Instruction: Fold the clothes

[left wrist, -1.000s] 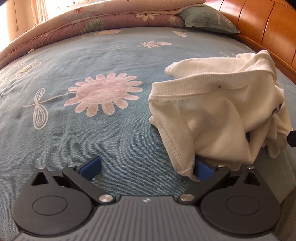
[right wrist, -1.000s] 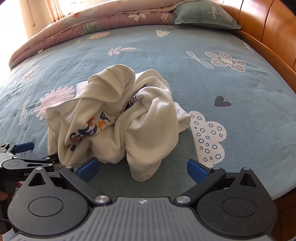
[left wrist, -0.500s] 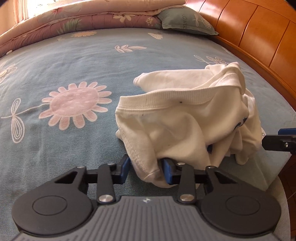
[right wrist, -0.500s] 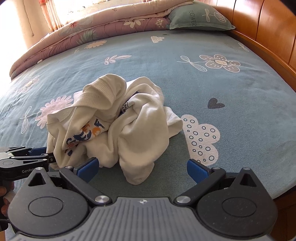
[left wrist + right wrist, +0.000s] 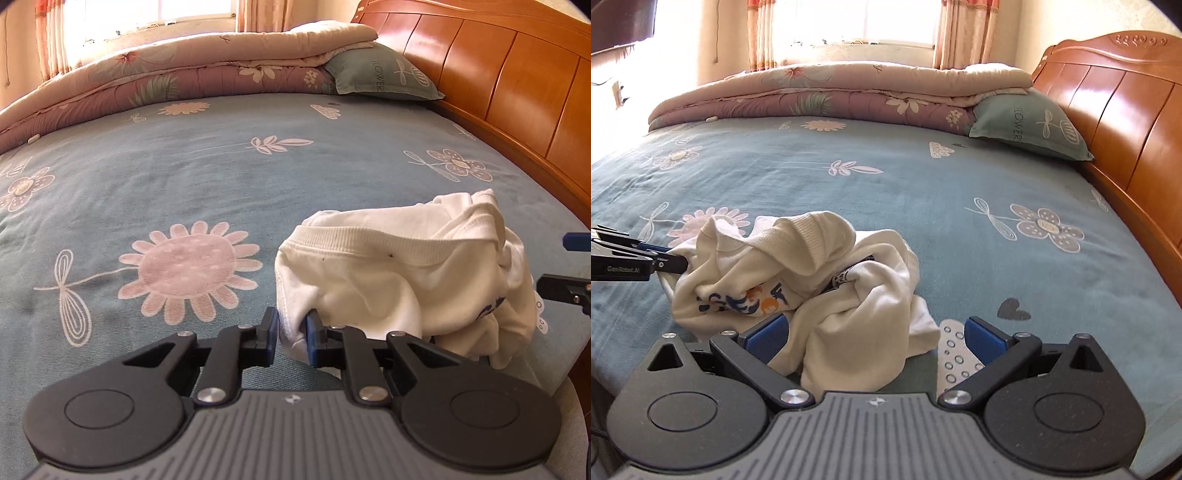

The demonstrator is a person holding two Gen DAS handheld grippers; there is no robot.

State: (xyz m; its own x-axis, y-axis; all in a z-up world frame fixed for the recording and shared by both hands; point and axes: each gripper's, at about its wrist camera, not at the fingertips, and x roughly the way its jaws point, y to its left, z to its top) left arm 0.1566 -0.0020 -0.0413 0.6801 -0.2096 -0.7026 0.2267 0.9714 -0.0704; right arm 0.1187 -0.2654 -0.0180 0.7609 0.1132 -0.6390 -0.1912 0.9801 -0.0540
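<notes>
A crumpled cream-white garment (image 5: 406, 280) with a ribbed hem and a blue-and-orange print (image 5: 753, 299) lies bunched on the blue flowered bed sheet (image 5: 184, 177). My left gripper (image 5: 291, 330) is shut on a fold of its hem at the near left corner; in the right wrist view it (image 5: 670, 260) enters from the left, pinching the cloth. My right gripper (image 5: 875, 338) stands open, its blue pads either side of the pile's near edge, cloth lying between them. The right gripper's tips (image 5: 569, 266) show at the far right of the left wrist view.
A folded pink quilt (image 5: 831, 96) and a green pillow (image 5: 1027, 125) lie at the far end. A wooden headboard (image 5: 1126, 122) runs along the right side. The bed's near edge (image 5: 613, 369) drops off just below the grippers.
My left gripper went from open to shut on the garment's hem and lifted that edge slightly. Both wrist cameras tilted up, showing more of the room. The right gripper stayed open.
</notes>
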